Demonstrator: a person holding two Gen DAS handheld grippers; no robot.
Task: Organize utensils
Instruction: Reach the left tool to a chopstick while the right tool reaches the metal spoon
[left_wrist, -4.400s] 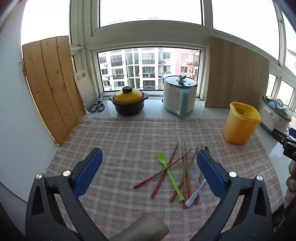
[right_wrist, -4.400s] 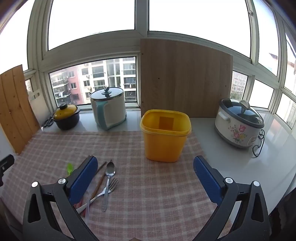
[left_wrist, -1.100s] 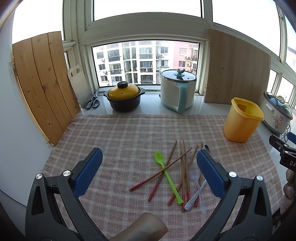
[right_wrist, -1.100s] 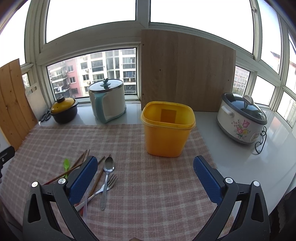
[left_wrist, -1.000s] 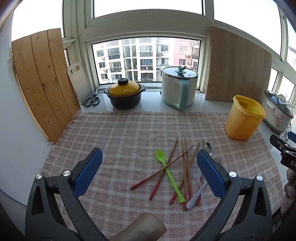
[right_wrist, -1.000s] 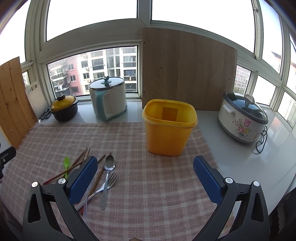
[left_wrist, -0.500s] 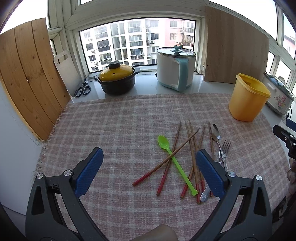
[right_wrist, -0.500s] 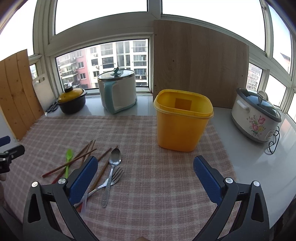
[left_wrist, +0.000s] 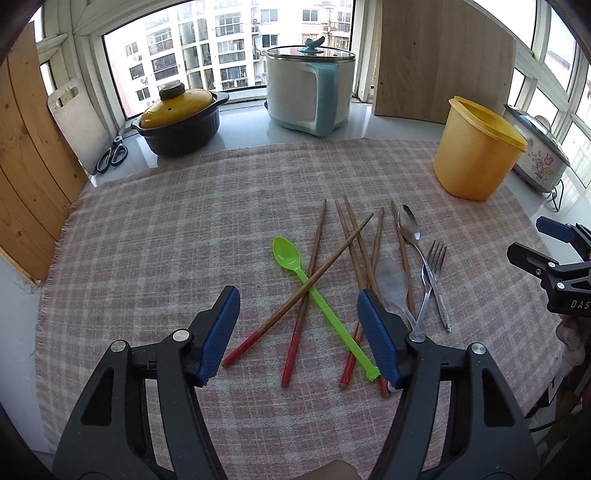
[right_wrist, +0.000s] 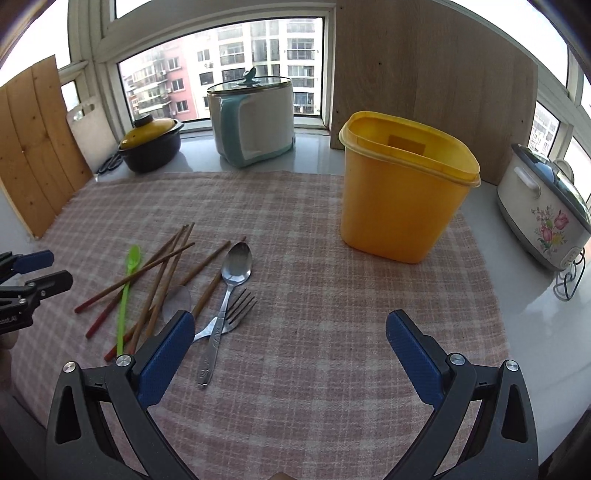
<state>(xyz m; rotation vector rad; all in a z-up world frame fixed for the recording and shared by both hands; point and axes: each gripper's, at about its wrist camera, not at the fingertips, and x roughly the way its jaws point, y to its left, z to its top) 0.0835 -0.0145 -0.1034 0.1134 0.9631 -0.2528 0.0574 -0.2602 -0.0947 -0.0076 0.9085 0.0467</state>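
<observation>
Several red-tipped wooden chopsticks (left_wrist: 314, 254) (right_wrist: 166, 269) lie crossed on the checked cloth (left_wrist: 166, 240) (right_wrist: 332, 314). Among them are a green plastic spoon (left_wrist: 286, 253) (right_wrist: 129, 273), a clear plastic spoon (left_wrist: 391, 277), a steel spoon (left_wrist: 408, 223) (right_wrist: 236, 267) and a steel fork (left_wrist: 436, 262) (right_wrist: 240, 304). My left gripper (left_wrist: 297, 306) hovers over the red ends with its jaws closing; the chopsticks and green handle lie between them, untouched. My right gripper (right_wrist: 290, 328) stands wide open to the right of the fork, nothing between its fingers. An empty yellow tub (right_wrist: 400, 184) (left_wrist: 476, 147) stands beyond.
On the sill stand a black pot with a yellow lid (left_wrist: 179, 118), a white and teal cooker (left_wrist: 310, 92), scissors (left_wrist: 112, 155) and a floral cooker (right_wrist: 543, 206). Wooden boards (right_wrist: 424, 66) lean against the windows. The cloth's near edge borders the counter edge.
Both grippers have come down and tilted toward the cloth, nearer the utensils. The left gripper's jaws have narrowed. The utensils have not moved.
</observation>
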